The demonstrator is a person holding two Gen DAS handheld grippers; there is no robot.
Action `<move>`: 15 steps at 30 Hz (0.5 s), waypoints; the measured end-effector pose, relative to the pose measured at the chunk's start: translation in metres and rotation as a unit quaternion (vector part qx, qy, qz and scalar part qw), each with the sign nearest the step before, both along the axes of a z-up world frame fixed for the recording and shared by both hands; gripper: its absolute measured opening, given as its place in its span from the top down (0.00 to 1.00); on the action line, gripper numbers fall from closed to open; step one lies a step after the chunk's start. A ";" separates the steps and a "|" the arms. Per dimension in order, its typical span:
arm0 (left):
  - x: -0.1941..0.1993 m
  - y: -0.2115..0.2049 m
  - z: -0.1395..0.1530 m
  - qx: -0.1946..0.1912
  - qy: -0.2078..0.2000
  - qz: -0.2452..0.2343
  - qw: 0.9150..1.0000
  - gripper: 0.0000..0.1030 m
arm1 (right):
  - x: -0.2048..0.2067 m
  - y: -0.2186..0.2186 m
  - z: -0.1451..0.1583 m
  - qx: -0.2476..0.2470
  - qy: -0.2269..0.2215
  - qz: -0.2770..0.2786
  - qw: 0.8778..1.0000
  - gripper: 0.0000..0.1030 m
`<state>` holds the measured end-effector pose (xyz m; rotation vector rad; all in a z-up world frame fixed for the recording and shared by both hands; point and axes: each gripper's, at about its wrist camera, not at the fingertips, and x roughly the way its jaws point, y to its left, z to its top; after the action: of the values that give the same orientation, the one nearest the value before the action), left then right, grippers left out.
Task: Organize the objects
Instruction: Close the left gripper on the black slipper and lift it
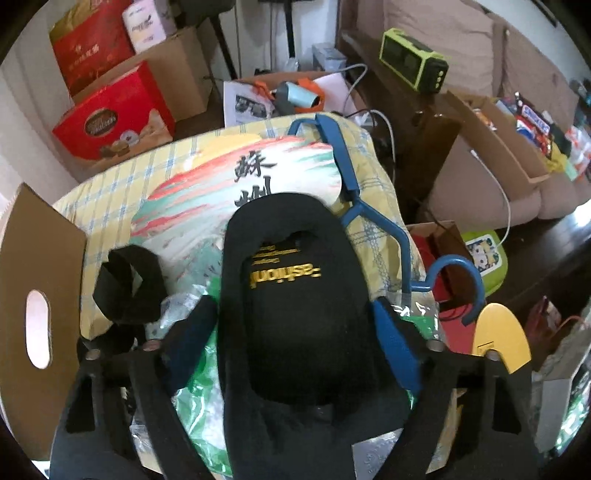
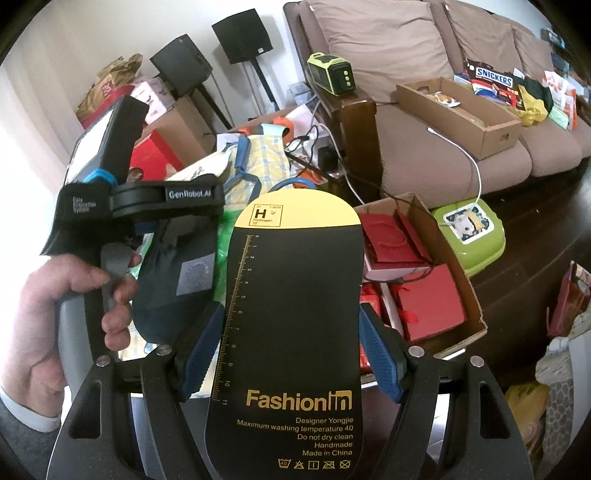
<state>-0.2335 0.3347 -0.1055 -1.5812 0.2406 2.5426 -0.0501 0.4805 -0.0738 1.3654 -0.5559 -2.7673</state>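
Left claw [image 1: 295, 332] clamps a black slipper [image 1: 295, 295]; right claw [image 2: 291, 347] grips a black insole card [image 2: 295, 332] (yellow-tipped, "Fashion In").

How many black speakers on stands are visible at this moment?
2. Both appear in the right wrist view, behind the clutter: the left speaker sits lower, and the right speaker is higher, nearer the sofa. The left wrist view shows neither; clutter may hide others.

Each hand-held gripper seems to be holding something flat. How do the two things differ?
The left hand-held gripper holds a black sock, soft cloth with small gold lettering. The right hand-held gripper holds a stiff card insert, black with a yellow tip, a printed ruler and "Fashion". Both are black, foot-shaped, gold-printed and squeezed between blue pads.
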 end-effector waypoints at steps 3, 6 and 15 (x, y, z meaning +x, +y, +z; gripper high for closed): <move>-0.003 -0.009 0.004 0.031 -0.006 -0.003 1.000 0.29 | 0.000 0.000 0.001 0.000 0.002 -0.001 1.000 0.28; -0.004 -0.017 0.008 0.044 -0.008 -0.007 0.999 0.30 | 0.000 -0.001 0.002 0.000 0.004 0.000 1.000 0.28; 0.003 -0.045 0.026 0.075 -0.002 -0.023 0.997 0.30 | -0.002 -0.010 0.015 0.008 0.018 0.009 1.000 0.28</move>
<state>-0.2304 0.2897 -0.0791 -1.5078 0.0819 2.4603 -0.0520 0.4704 -0.0589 1.3153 -0.5183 -2.7811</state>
